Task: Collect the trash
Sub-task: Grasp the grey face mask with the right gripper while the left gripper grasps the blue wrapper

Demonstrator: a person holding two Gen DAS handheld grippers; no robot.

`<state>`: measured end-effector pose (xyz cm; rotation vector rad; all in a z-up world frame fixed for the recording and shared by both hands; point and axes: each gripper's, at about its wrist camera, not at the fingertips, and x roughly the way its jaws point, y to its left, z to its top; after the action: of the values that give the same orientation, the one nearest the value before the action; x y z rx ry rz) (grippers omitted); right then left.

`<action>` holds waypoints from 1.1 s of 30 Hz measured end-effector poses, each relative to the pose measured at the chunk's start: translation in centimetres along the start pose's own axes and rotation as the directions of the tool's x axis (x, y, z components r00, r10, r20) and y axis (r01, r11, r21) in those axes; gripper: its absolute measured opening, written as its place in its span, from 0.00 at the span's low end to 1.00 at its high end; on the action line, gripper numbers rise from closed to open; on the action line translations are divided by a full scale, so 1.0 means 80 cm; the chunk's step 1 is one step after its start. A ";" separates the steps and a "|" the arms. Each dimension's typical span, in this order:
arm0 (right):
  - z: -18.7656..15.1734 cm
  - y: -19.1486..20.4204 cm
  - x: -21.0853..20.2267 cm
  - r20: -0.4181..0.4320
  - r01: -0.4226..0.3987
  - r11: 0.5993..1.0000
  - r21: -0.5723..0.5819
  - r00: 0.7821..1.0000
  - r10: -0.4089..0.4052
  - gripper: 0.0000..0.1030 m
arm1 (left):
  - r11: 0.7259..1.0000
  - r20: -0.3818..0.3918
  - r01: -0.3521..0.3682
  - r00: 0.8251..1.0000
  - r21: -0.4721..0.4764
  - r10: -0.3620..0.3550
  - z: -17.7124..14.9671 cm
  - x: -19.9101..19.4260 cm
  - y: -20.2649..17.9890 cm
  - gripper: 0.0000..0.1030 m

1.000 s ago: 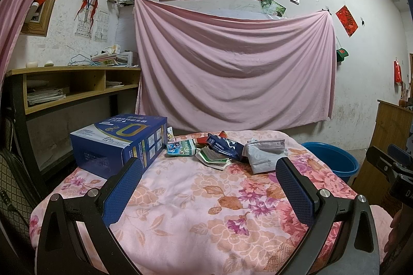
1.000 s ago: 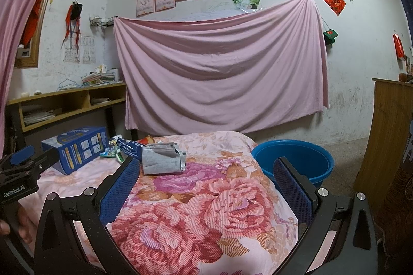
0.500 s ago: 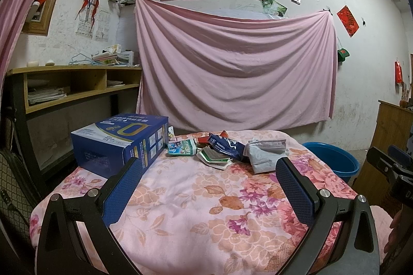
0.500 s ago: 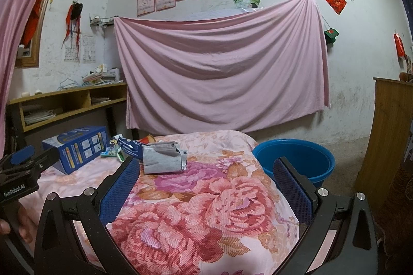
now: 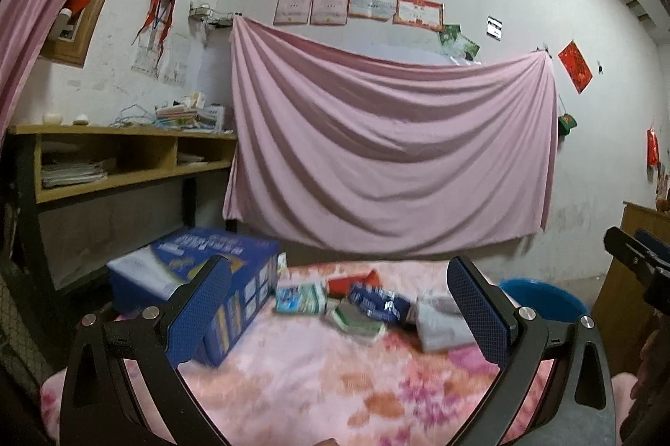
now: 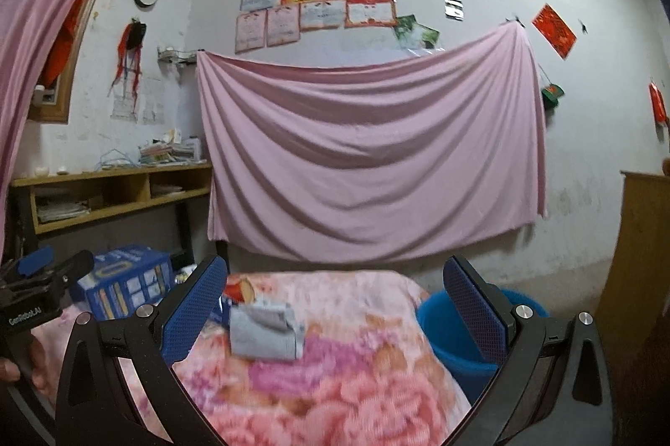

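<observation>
Several wrappers lie on the floral cloth: a teal packet [image 5: 299, 299], a green-white one [image 5: 356, 320], a dark blue bag [image 5: 379, 301], a red scrap [image 5: 349, 283] and a grey bag [image 5: 439, 322], also in the right wrist view [image 6: 266, 331]. A blue basin [image 6: 454, 337] stands right of the table, its rim showing in the left wrist view [image 5: 540, 297]. My left gripper [image 5: 339, 316] is open and empty, short of the wrappers. My right gripper [image 6: 335, 314] is open and empty, short of the grey bag.
A blue carton [image 5: 197, 278] stands on the table's left part, behind my left finger [image 5: 201, 310]. A wooden shelf [image 5: 125, 161] runs along the left wall. A pink sheet [image 5: 389, 148] hangs behind. A wooden cabinet [image 6: 645, 257] stands right.
Both cameras have tilted upward and moved forward, so the table and wrappers sit lower and closer in view, blurred by motion. Both grippers stay open and empty.
</observation>
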<state>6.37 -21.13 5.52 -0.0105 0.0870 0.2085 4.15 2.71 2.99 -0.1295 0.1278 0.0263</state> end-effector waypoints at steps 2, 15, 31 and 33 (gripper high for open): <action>0.005 0.002 0.017 0.002 -0.021 1.000 -0.014 1.000 0.021 1.00 | 1.000 0.007 0.008 1.000 -0.001 -0.008 0.006 0.011 0.000 0.98; -0.011 -0.001 0.133 -0.192 -0.147 0.989 0.001 0.971 0.145 0.98 | 0.994 -0.184 0.069 0.979 -0.088 -0.084 0.003 0.122 0.018 0.97; -0.070 0.006 0.233 -0.588 -0.302 0.941 0.154 0.737 0.333 0.65 | 0.967 -0.476 0.149 0.848 -0.208 -0.233 -0.037 0.230 0.024 0.52; -0.073 0.008 0.238 -0.608 -0.312 0.936 0.161 0.716 0.343 0.58 | 0.963 -0.485 0.155 0.839 -0.222 -0.247 -0.037 0.235 0.025 0.52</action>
<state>24.27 -16.70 -1.97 -0.0174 0.7783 0.5596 22.37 4.64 -2.59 -0.3255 0.6462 -0.2127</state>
